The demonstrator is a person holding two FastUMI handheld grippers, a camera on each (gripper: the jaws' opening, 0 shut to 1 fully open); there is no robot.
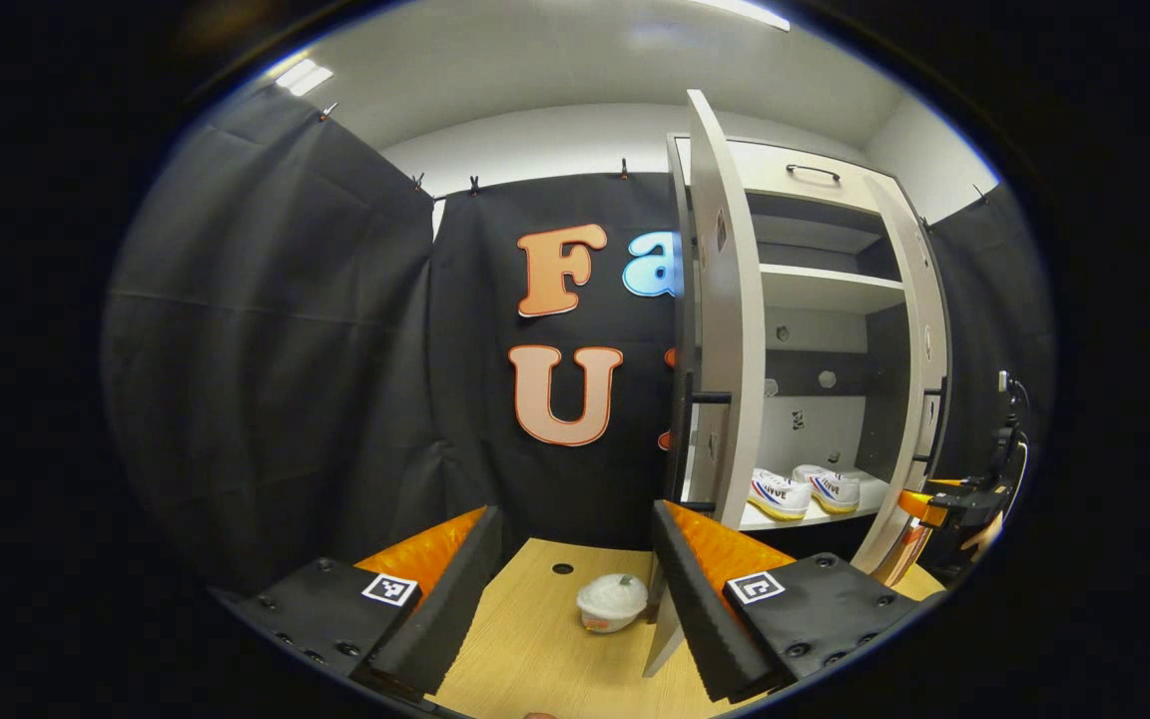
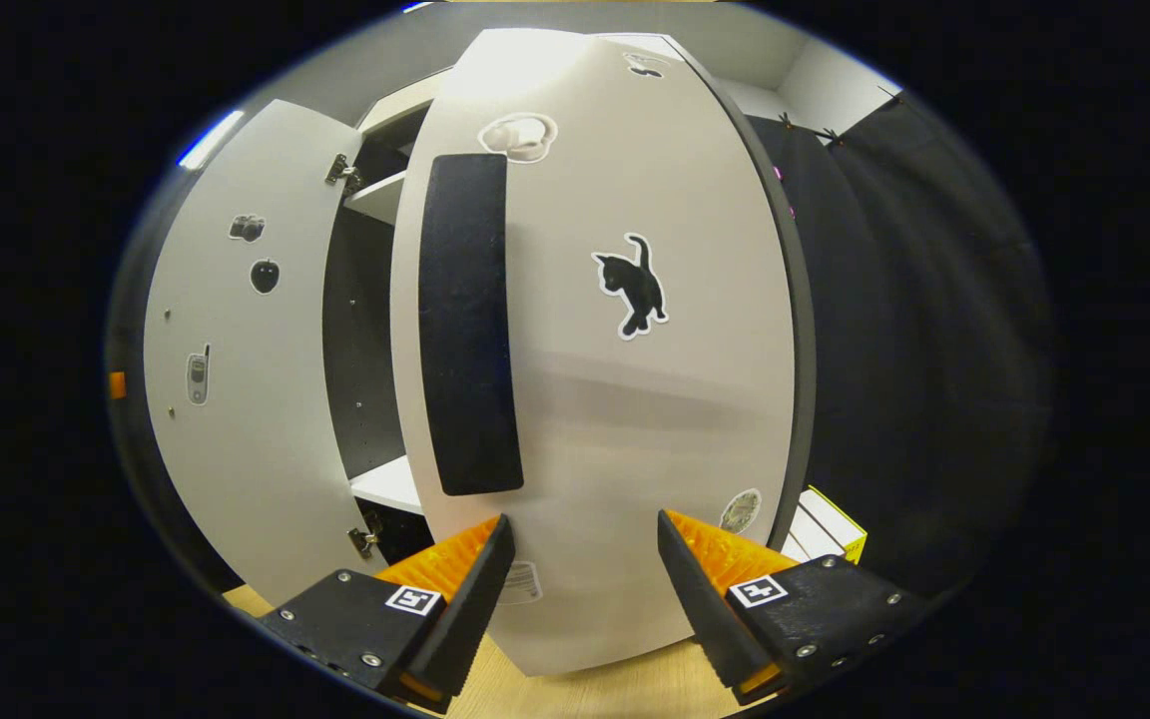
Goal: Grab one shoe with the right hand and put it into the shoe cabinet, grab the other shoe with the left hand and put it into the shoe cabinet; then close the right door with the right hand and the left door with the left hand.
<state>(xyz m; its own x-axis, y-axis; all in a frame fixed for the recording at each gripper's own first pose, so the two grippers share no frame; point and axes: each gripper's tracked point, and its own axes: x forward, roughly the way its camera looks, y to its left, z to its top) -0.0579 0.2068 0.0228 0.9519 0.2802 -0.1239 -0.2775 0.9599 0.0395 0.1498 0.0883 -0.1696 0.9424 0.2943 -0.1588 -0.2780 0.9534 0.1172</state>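
Step in hand, by my reading: closing the right door; both shoes are already shelved.

Shoes (image 1: 803, 492): a white pair with coloured side stripes and pale yellow soles, side by side on the low shelf of the shoe cabinet (image 1: 815, 290), toes pointing left.

Right door (image 2: 615, 350): white, half swung, with a long black handle strip (image 2: 465, 325) near its left edge and a black cat sticker (image 2: 633, 285) at the middle.

Right gripper (image 2: 580, 559): fingers spread, holding nothing, close up against the door's lower face. The next move likely calls for a flat push until the door seats.

Left door (image 1: 725, 330): wide open, seen edge-on just beyond the left gripper.

Left gripper (image 1: 575, 559): fingers apart, empty, over the wooden table (image 1: 525, 649).

Small white bowl (image 1: 611, 602): on the table, near the left door's foot.
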